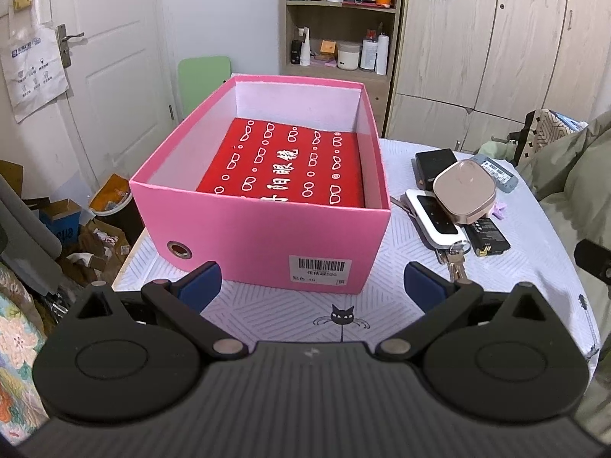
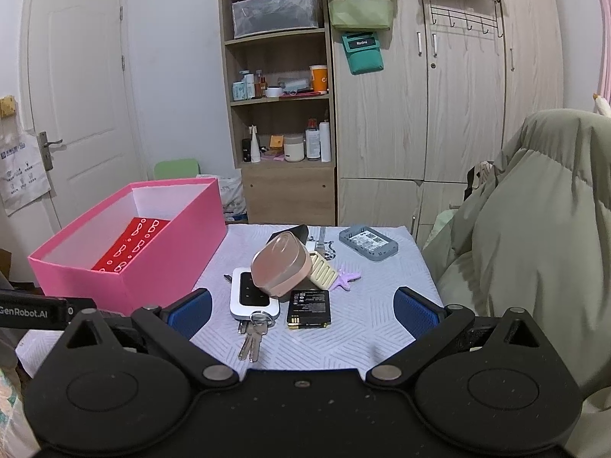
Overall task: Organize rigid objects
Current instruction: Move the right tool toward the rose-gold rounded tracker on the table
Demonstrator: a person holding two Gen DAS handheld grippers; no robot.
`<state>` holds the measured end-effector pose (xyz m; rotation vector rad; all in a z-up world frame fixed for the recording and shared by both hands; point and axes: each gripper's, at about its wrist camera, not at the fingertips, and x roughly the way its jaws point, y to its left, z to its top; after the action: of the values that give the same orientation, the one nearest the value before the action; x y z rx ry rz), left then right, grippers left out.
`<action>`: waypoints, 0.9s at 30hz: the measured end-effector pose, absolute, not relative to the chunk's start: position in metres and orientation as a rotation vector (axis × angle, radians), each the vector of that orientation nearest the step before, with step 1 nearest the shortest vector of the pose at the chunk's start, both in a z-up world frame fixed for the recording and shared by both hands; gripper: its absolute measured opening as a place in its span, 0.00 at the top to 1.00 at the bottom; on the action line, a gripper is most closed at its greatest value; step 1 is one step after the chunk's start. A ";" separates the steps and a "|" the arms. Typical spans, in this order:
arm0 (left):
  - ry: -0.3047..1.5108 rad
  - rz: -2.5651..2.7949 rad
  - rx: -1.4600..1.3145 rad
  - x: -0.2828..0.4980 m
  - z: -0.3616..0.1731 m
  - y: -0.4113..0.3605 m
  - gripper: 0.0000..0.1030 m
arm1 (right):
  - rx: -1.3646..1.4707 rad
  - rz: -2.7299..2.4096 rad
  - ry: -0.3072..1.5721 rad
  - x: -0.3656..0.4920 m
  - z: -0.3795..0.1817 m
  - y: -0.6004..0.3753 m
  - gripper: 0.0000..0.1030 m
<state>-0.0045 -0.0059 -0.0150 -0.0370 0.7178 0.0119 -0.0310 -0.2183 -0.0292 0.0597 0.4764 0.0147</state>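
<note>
Both hand-held grippers are spread wide & empty: left hand-held gripper [image 1: 311, 286] faces the pink box [image 1: 263, 236]; right hand-held gripper [image 2: 301, 307] faces the clutter. The battery [image 2: 309, 309], lying flat on the surface [image 2: 343, 343] nr the keys [image 2: 250, 337], is prob. best taken first, pinched across its short sides, w/o the rose-gold case [image 2: 280, 265] being nudged.

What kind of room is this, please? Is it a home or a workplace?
Most likely a room in a home, perhaps a bedroom: a wooden wardrobe, an open shelf with toiletry bottles, and a small table with a pink box and keys.
</note>
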 end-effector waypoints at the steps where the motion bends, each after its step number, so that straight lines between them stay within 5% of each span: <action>1: 0.719 0.012 -0.036 -0.004 -0.015 -0.006 0.00 | 0.055 0.014 0.477 -0.031 -0.030 -0.218 0.00; 27: 0.730 0.001 -0.029 -0.003 -0.017 -0.010 0.00 | 0.039 0.017 0.473 -0.031 -0.031 -0.216 0.00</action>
<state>-0.0035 -0.0100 -0.0171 -0.0290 0.7301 0.0012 -0.0305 -0.2162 -0.0314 0.0391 0.4735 0.0169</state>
